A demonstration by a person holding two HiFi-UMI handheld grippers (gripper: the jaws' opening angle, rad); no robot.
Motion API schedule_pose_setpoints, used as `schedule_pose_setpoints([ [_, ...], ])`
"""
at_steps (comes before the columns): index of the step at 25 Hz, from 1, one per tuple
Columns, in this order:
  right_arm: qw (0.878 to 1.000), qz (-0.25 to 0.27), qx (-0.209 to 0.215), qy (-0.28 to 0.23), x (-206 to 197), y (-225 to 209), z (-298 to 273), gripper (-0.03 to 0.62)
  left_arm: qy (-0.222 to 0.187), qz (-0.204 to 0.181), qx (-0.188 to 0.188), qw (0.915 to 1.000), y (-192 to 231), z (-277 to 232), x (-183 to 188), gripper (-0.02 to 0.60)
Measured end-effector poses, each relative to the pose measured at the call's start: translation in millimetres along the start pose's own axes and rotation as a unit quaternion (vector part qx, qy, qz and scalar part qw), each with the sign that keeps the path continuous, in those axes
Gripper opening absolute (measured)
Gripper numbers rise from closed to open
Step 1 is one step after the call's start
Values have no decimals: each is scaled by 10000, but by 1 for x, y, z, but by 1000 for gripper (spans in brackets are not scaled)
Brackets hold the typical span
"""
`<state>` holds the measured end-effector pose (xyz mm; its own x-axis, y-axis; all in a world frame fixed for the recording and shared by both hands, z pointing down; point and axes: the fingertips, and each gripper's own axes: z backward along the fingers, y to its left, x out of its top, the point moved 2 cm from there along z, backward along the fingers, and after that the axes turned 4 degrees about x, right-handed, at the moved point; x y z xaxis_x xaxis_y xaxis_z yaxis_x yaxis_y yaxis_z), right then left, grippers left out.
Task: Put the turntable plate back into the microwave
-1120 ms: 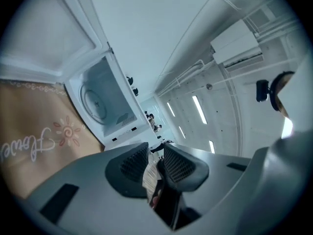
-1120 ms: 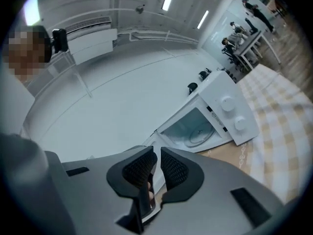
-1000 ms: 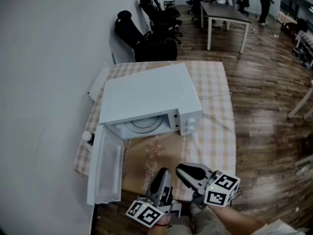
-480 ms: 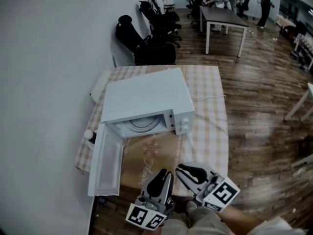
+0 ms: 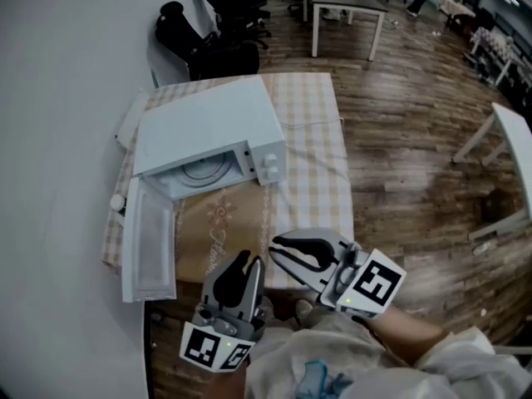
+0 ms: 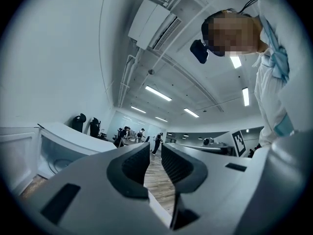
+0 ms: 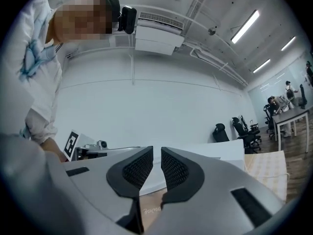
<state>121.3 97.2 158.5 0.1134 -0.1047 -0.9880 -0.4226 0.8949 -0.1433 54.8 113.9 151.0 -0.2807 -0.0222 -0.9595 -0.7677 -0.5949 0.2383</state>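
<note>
Boxy white microwave (image 5: 212,123) sits far left on the checked tablecloth (image 5: 312,140), door (image 5: 150,239) swung open. The round glass turntable plate (image 5: 199,171) lies inside the cavity. Nearer, the left gripper (image 5: 246,262) and, right of it, the right gripper (image 5: 277,246) are both empty, jaws just a sliver apart.

White microwave (image 5: 208,127) standing on the checked table (image 5: 312,140), toward the table's wall-side edge, with its front facing the viewer. Its door (image 5: 150,243) is swung fully open at the left of the cavity. The round, pale turntable plate (image 5: 202,171) lies flat on the cavity floor, its rear part hidden under the roof.
</note>
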Motion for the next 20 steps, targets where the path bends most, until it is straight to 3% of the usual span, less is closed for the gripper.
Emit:
schedule_pose_setpoints([
  [4, 9997, 193, -55, -167, 19, 4, 1, 69, 70, 7, -159, 9998, -2, -2, 9, 66],
  [20, 9992, 396, -69, -46, 47, 8, 5, 69, 171, -98, -692, 9974, -16, -10, 33, 66],
])
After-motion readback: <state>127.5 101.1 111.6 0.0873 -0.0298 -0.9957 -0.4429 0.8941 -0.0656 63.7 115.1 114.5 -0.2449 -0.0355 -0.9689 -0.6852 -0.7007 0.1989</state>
